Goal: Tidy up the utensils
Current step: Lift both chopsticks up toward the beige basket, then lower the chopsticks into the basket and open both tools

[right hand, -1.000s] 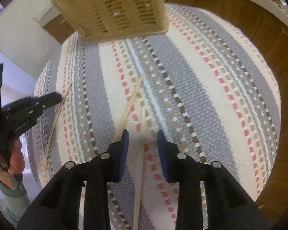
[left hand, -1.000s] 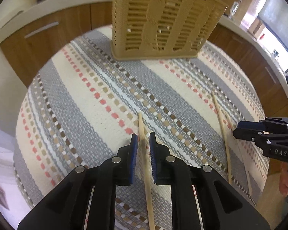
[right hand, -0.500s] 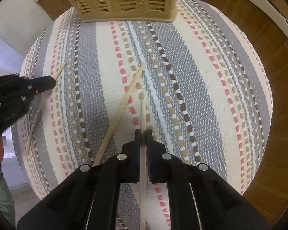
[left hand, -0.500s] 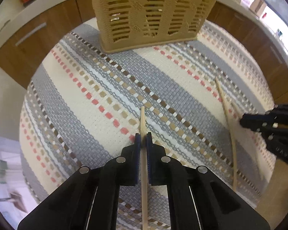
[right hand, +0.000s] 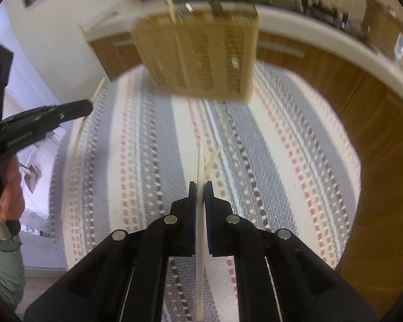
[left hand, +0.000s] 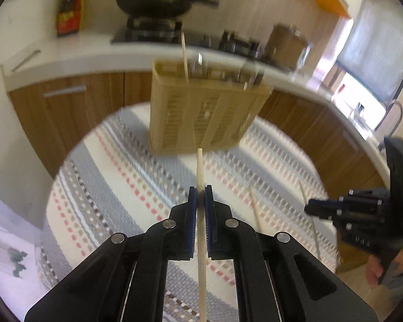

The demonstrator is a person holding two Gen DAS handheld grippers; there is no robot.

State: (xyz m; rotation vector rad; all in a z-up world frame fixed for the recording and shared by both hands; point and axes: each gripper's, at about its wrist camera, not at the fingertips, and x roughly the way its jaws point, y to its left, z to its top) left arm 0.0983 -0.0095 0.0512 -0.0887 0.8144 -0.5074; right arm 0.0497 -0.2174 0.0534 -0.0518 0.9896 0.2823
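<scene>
Left tongs (left hand: 200, 197) clenched on one chopstick (left hand: 200, 166), right tongs (right hand: 200, 193) on another (right hand: 200, 161), both clear of the surface (right hand: 153, 161). Tip each chopstick steeply before lowering into the holder (left hand: 201, 112).

Your left gripper (left hand: 200, 196) clamps a chopstick (left hand: 200, 171), its tip pointing at the basket (left hand: 201, 115) on the striped cloth (left hand: 126, 177). One chopstick stands upright in the basket. Your right gripper (left hand: 310, 209) sits at right, above two loose chopsticks (left hand: 255, 209) on the cloth.
</scene>
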